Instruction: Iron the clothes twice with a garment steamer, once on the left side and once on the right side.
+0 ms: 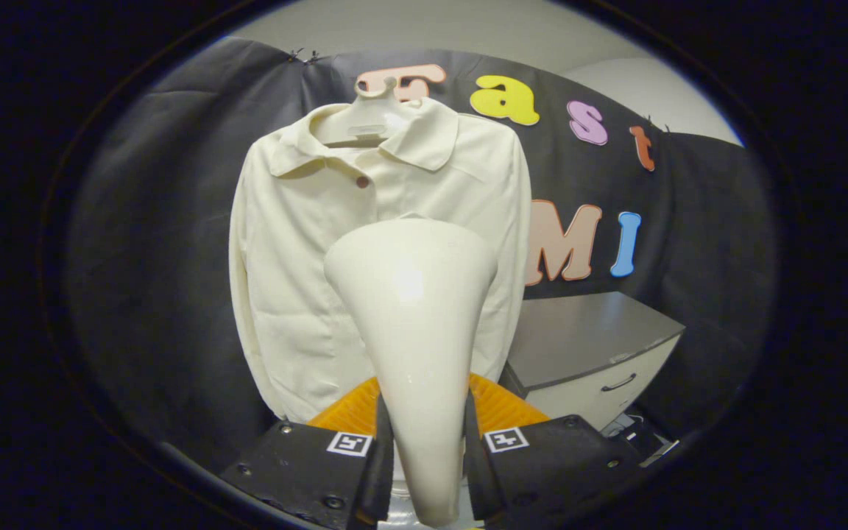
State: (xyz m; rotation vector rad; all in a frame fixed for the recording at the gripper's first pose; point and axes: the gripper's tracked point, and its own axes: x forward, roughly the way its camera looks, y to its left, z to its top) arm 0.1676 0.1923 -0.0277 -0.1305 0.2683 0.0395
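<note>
Tongs (424, 449) clamped on steamer (411, 309), its head before the hanging shirt (299, 243).

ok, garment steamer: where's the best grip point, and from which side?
The narrow handle end, from behind, as it is held now. The garment steamer flares into a wide head toward the shirt and tapers to a slim neck, where the fingers of the tongs press from both sides. That keeps the head free to face the fabric; the wide head looks too broad to span.
</note>
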